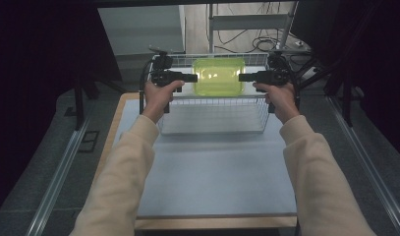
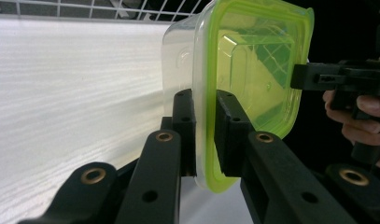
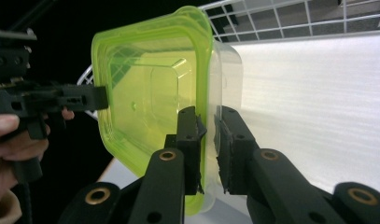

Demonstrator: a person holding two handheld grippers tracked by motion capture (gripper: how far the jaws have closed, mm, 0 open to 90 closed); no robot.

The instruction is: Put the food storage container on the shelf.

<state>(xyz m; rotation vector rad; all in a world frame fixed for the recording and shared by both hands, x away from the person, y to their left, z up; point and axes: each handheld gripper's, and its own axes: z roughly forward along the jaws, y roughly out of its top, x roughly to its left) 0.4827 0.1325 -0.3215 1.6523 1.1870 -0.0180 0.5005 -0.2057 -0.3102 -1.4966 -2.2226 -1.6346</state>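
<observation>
A clear plastic container with a lime-green lid hangs in the air over the wire basket, lid facing up. My left gripper pinches the lid's rim at its left edge, and my right gripper pinches the opposite edge. In the left gripper view the black jaws are shut across the green rim of the container, with the right gripper on the far edge. In the right gripper view the jaws clamp the rim of the container, and the left gripper holds the far side.
The white wire basket stands at the far end of a pale mat on a wooden table. Metal rails run along both sides of the table. A shelf frame and cables lie beyond the basket.
</observation>
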